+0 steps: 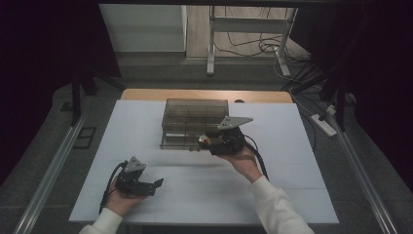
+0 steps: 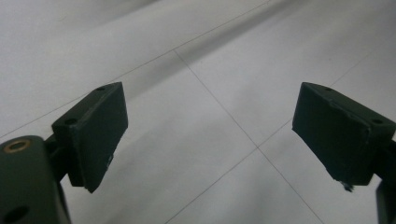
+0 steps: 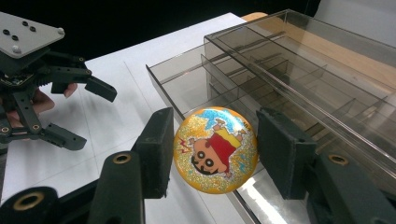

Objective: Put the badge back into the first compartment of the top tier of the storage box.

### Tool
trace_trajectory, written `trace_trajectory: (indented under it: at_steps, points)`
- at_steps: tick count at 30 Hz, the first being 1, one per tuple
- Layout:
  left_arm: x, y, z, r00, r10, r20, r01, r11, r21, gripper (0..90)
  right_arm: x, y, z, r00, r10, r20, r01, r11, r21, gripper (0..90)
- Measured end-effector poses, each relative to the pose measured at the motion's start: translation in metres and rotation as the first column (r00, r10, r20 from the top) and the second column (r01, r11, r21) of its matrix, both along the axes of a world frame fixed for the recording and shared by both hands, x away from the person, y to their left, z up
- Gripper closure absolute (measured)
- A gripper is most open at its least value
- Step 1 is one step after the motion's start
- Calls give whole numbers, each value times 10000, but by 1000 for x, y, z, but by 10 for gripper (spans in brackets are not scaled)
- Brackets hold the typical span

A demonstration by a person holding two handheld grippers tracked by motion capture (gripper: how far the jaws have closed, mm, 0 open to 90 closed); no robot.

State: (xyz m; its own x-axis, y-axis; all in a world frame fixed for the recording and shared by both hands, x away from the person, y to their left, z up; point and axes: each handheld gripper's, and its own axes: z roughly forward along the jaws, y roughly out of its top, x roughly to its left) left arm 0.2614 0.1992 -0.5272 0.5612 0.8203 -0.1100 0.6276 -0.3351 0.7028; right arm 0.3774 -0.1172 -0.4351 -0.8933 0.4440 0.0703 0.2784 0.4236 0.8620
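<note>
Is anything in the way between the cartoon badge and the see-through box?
Nothing visible. The right gripper holds the round cartoon badge just over the front edge of the clear box, whose drawer is pulled out with an open compartment behind the badge.

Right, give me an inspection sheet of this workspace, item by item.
Surface: white table top with thin seam lines, on a wooden table whose far edge shows.
Job's things: round cartoon badge held between the jaws of the right claw, at the front edge of the clear compartment box; the compartments in sight look empty.
Clutter: nothing seen.
Grippers: left claw open, holding nothing, low over the near left of the table; right claw shut on the badge.
Cables: a black cable trails from the right claw; another from the left; loose wires on the floor behind.
Surroundings: dark curtains at the sides, metal frame legs beyond the table.
</note>
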Motion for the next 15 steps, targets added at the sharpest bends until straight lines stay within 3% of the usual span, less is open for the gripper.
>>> trace_trajectory:
  at_steps: [15]
  points:
    - [0,-1,0,10000,-24,-6,24,10000,27,109,2,14,0,9999,164,16,-164,9998,139,473]
